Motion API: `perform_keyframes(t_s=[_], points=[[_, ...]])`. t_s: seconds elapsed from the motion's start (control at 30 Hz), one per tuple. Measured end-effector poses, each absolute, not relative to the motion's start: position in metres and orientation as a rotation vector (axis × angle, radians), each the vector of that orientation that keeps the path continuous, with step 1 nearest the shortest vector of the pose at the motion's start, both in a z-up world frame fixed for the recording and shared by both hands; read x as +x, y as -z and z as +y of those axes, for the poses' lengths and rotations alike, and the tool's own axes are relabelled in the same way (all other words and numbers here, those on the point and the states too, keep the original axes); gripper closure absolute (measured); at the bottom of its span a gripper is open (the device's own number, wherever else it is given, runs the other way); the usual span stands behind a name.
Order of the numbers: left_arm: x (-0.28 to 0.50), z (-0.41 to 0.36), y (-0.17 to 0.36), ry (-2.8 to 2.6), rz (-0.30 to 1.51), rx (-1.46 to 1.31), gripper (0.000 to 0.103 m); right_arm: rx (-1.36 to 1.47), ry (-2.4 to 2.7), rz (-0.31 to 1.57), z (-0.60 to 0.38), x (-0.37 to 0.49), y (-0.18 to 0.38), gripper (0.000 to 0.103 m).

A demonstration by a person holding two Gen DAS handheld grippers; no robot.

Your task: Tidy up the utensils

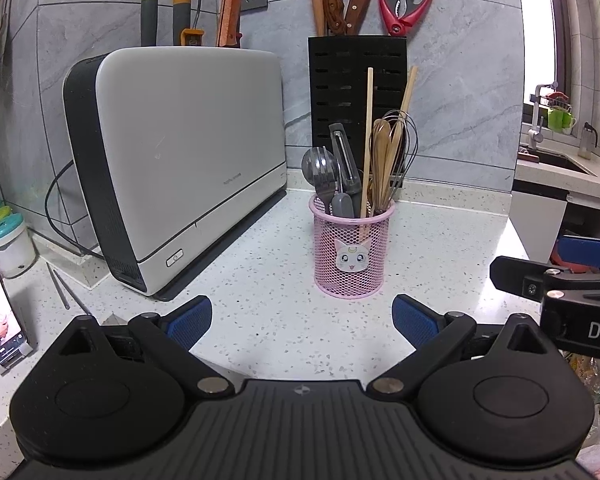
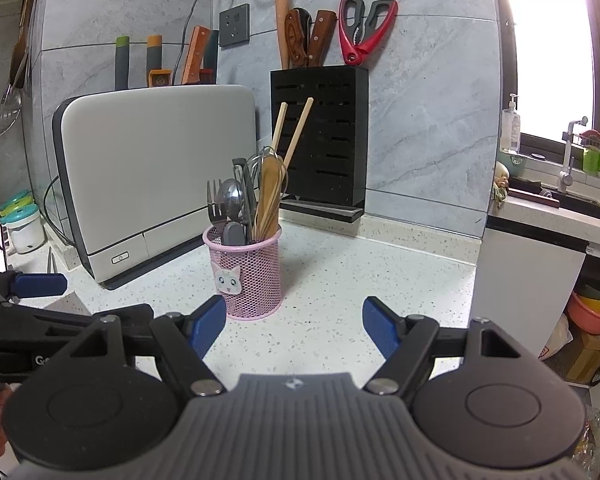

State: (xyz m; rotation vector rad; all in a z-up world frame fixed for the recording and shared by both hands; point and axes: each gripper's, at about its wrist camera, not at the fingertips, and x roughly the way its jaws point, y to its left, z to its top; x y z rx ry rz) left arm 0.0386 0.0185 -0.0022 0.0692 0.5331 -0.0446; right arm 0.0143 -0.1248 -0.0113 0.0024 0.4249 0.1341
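Speckled white counter [image 1: 260,320] along grey wall, big white appliance [image 1: 188,160] at back-left edge. Pink mesh holder [image 1: 352,256] mid-counter already holds spoon, fork, whisk, chopsticks [image 1: 367,140]; task looks mostly done. Left gripper [image 1: 302,318] and right gripper [image 2: 294,326] fingers spread apart, holding nothing.

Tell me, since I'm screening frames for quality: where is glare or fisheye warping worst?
Right wrist view: the window is blown out white and the wall tile lines bow. Left wrist view: its window glares less; the pink mesh holder stays sharp.
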Motion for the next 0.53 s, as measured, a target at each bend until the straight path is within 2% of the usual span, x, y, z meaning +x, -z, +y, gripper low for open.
perform_keyframes(t_s=[0.53], points=[[0.0395, 0.0175, 0.0045, 0.041, 0.535, 0.068, 0.0, 0.007, -0.133, 0.436, -0.1255, 0.0164, 0.0141, 0.029]])
